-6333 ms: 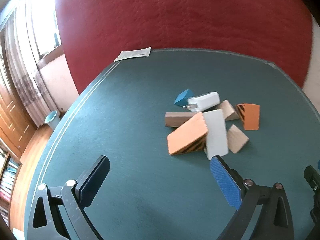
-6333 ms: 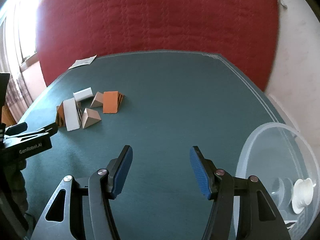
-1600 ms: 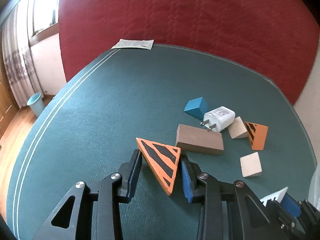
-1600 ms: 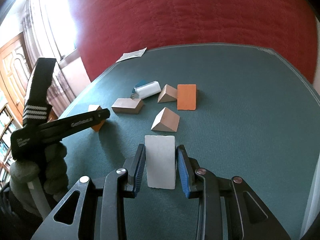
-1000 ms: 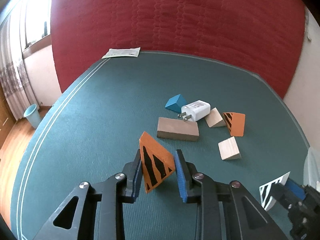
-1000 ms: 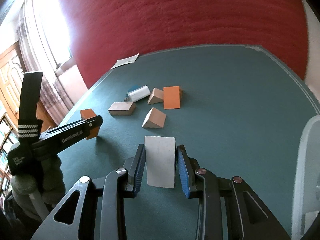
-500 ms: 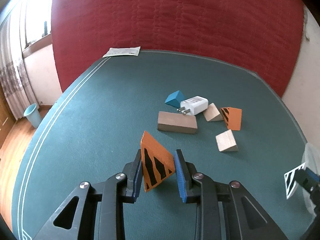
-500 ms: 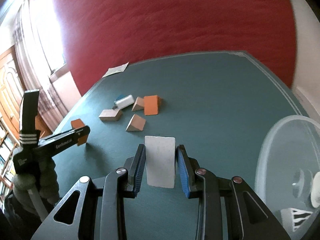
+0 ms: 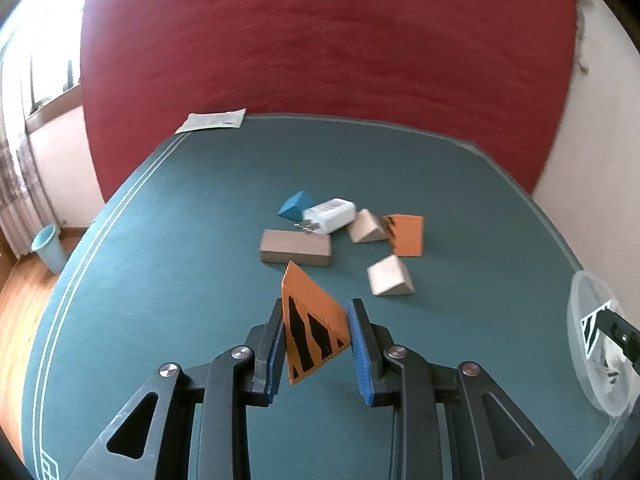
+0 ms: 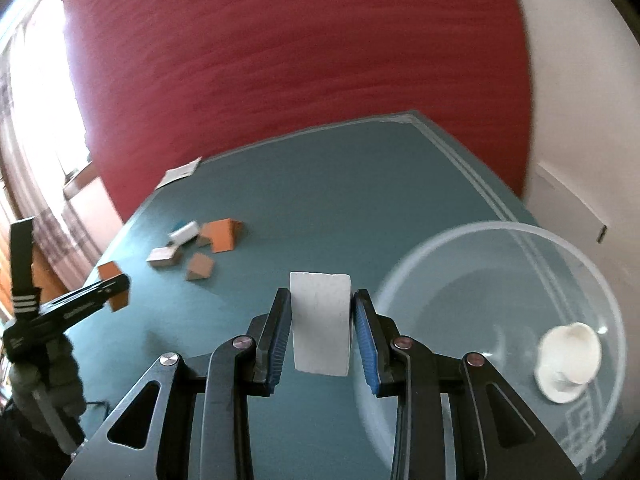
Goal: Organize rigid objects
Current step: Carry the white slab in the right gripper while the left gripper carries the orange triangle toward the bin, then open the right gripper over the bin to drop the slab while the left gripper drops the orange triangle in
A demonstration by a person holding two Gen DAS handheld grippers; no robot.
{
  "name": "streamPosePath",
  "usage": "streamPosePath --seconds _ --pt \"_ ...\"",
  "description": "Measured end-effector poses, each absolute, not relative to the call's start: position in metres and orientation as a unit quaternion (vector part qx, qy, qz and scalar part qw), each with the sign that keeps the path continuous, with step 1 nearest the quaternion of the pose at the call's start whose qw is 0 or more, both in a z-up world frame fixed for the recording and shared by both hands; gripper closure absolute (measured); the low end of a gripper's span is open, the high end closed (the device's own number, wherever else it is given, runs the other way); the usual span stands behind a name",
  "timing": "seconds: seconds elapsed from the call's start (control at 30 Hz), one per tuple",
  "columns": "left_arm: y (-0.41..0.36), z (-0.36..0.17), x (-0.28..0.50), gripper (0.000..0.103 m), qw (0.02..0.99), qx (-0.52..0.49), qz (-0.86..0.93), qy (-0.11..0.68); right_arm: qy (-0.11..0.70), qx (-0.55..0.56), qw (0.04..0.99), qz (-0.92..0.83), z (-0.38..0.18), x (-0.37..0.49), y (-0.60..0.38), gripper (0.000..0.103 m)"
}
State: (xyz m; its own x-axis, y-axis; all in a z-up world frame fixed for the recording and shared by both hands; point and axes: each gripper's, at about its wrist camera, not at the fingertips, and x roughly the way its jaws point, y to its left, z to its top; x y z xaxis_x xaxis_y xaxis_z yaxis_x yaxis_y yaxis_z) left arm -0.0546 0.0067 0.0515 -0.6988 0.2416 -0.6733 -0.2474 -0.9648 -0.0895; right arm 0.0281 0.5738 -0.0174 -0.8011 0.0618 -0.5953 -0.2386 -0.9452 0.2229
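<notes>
My left gripper (image 9: 316, 312) is shut on an orange wedge with black stripes (image 9: 310, 330), held above the green table (image 9: 160, 280). Beyond it lie a brown block (image 9: 296, 247), a blue wedge (image 9: 295, 205), a white plug charger (image 9: 330, 215), two plain wooden wedges (image 9: 390, 276) and a second orange wedge (image 9: 406, 235). My right gripper (image 10: 320, 300) is shut on a white block (image 10: 320, 322), just left of a clear plastic bowl (image 10: 500, 236) that holds a small white object (image 10: 568, 362). The left gripper (image 10: 116, 284) with its orange wedge also shows at the far left of the right wrist view.
A paper sheet (image 9: 212, 121) lies at the table's far left corner. A red quilted hanging (image 9: 320, 60) covers the wall behind. On the floor to the left stands a light blue bin (image 9: 50, 246). The bowl (image 9: 596, 344) sits at the table's right edge.
Both grippers have moved right with their blocks still held. The clear bowl has come fully into the right wrist view, and the loose blocks have slid further left and away.
</notes>
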Motion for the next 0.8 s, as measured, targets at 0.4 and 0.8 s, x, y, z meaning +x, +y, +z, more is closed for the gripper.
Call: streamPosePath --seconds 0.4,0.8 --pt "0.052 0.059 -0.031 0.072 0.180 -0.363 0.914 0.030 0.181 -0.308 0.151 0.922 -0.027 0.065 0.634 0.070" --pt "0.100 0.064 -0.014 0.072 0.227 -0.361 0.903 0.056 0.203 -0.299 0.191 0.913 -0.033 0.080 0.667 0.068"
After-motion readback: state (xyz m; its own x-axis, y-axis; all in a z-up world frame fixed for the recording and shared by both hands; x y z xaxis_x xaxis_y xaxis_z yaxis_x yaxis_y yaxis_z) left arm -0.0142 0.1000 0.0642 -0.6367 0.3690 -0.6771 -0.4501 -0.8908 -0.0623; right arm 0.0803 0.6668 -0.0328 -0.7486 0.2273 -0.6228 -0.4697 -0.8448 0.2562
